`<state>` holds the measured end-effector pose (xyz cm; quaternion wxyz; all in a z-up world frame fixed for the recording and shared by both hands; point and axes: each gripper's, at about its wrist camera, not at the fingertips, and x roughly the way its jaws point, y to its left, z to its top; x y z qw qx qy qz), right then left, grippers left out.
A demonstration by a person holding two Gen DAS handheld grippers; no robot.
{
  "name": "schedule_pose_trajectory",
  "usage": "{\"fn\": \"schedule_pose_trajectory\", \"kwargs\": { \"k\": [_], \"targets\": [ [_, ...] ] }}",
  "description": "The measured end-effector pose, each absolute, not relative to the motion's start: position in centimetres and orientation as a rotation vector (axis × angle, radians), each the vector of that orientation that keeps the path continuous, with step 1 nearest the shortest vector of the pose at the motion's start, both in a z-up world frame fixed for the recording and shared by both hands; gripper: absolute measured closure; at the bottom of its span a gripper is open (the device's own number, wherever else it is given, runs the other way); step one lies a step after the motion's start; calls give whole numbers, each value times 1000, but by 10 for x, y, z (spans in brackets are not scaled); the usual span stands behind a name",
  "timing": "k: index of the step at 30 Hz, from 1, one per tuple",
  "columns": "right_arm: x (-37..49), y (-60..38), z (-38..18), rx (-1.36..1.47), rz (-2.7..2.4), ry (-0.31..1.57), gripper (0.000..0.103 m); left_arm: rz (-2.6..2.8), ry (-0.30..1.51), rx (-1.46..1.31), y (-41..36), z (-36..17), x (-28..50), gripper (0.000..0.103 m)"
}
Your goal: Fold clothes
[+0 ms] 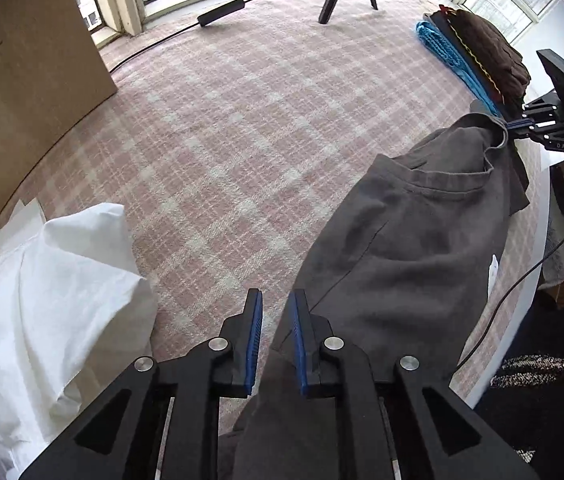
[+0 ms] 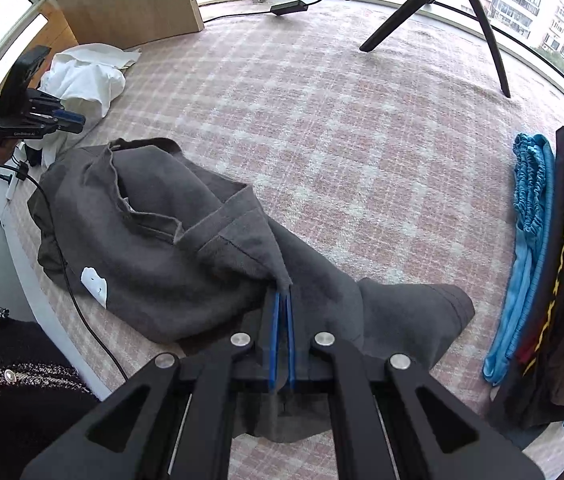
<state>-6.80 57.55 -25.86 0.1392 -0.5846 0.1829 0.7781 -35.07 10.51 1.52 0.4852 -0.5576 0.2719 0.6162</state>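
dark grey cotton t-shirt (image 2: 154, 248) lying crumpled across the pink-and-cream checked cloth (image 2: 341, 140) of the work surface, near its front edge, collar turned toward the left side. right gripper (image 2: 282, 304) clenched on a pinch of the grey fabric — a ridge of cloth rising straight out from between the blue pads, probably a sleeve or shoulder seam lifted so the shirt can be pulled flat. left gripper (image 1: 276, 308) released, jaws parted with nothing pressed between the pads, hovering over the shirt's lower edge; likely looking for a second corner so both ends can be drawn taut before folding.

stack of folded garments (image 2: 561, 260) in blue, black and brown parked at the far right, well apart from the shirt — seemingly the finished pile. crumpled white shirt (image 1: 42, 288) waiting at the left, apparently still to be done.

from the left wrist: the right gripper seen side-on, nipping the raised grey cloth, plus the white shirt close up. from the right wrist: the open collar, the small white label (image 2: 96, 284) and the spread sleeve, and the left gripper side-on above the table's edge, none of which the left view gives clearly.
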Motion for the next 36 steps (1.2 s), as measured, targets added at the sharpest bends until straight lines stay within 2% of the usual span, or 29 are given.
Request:
{"fn": "schedule_pose_trajectory", "kwargs": {
  "k": [2,7,9,11,14,16,17,18,22,27,31,33,35,36],
  "targets": [
    [-64,577,-259,-1688,2257,552,100,1438,699,-1254,123,23,-328,43],
    [-58,583,-260,-1690,2242,572,100,1303,726,-1201,174,4,-312,41],
    [-56,582,-261,-1697,2242,569,100,1257,712,-1245,188,-11,-321,45],
    [-54,581,-263,-1705,2242,564,100,1213,698,-1288,196,-24,-328,58],
    [-54,580,-265,-1717,2244,570,100,1160,650,-1334,197,-31,-333,71],
    [-53,581,-268,-1719,2241,569,100,1147,636,-1334,194,-29,-334,80],
    [-52,581,-269,-1717,2239,572,100,1152,632,-1326,192,-25,-333,89],
    [-52,581,-270,-1715,2237,576,100,1167,628,-1317,190,-20,-332,92],
    [-53,580,-267,-1684,2243,562,100,1249,603,-1264,175,16,-328,99],
    [-53,569,-240,-1604,2309,534,100,1378,523,-1150,137,76,-328,100],
    [-54,561,-237,-1601,2325,515,100,1413,498,-1160,134,77,-334,101],
    [-54,560,-244,-1629,2306,502,100,1420,530,-1190,143,60,-332,87],
    [-54,559,-252,-1657,2284,489,100,1409,594,-1204,156,41,-326,53],
    [-54,558,-255,-1671,2273,482,100,1395,618,-1210,162,32,-323,52]
  ]
}}
